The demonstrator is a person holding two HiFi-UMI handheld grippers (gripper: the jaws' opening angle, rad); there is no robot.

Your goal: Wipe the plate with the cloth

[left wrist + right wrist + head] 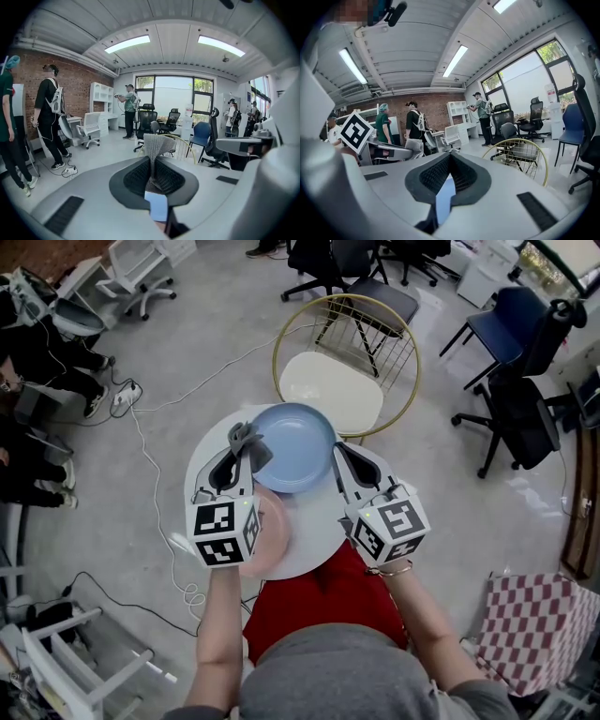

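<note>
A light blue plate point(295, 446) is over the round white table point(317, 542). My right gripper point(337, 454) is shut on the plate's right rim; in the right gripper view a blue sliver of plate point(444, 197) shows between the closed jaws. My left gripper point(246, 451) is shut on a grey cloth point(249, 440) at the plate's left rim. In the left gripper view the cloth point(157, 145) sticks up out of the pinched jaws, with a bit of the blue plate point(157, 207) just below.
A pink plate point(275, 531) lies on the table under my left gripper. A gold wire chair point(333, 390) with a cream seat stands just beyond the table. Office chairs point(511, 418) stand to the right, cables point(150, 446) trail on the floor at left, and a checked cloth point(534, 624) is at lower right.
</note>
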